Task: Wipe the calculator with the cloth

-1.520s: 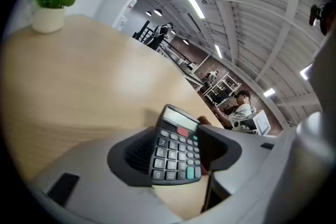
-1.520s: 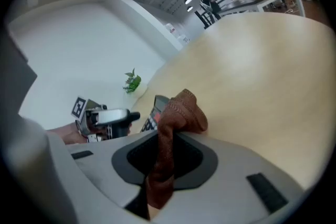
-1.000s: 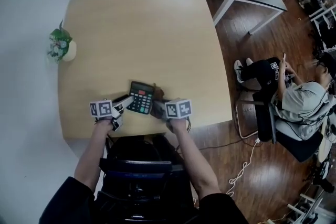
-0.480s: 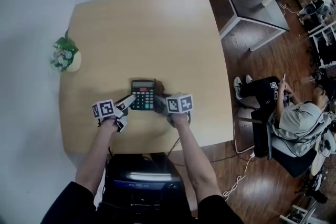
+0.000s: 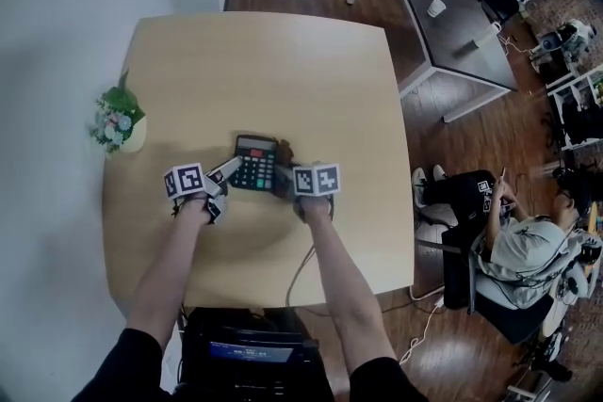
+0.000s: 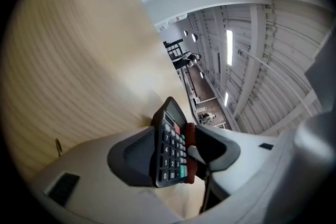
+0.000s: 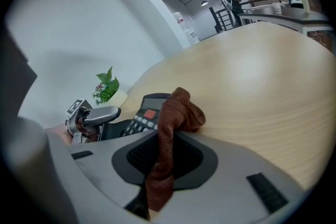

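Table (image 5: 283, 71) same; calculator (image 5: 254, 164), cloth (image 7: 176, 113) moved farther in.

**Operator.** Black short sleeves (image 5: 127, 358); forearms bare. The left gripper (image 5: 226, 170) and right gripper (image 5: 281, 178) each carry a white cube (image 5: 185, 181) printed with black square markers. The jaws are pale grey moulded shells, each faced with a dark, finely textured pad (image 6: 131, 157). A thin cable (image 5: 300, 266) runs beneath the right forearm.

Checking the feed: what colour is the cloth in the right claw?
The cloth is reddish brown; the right gripper view shows it best.
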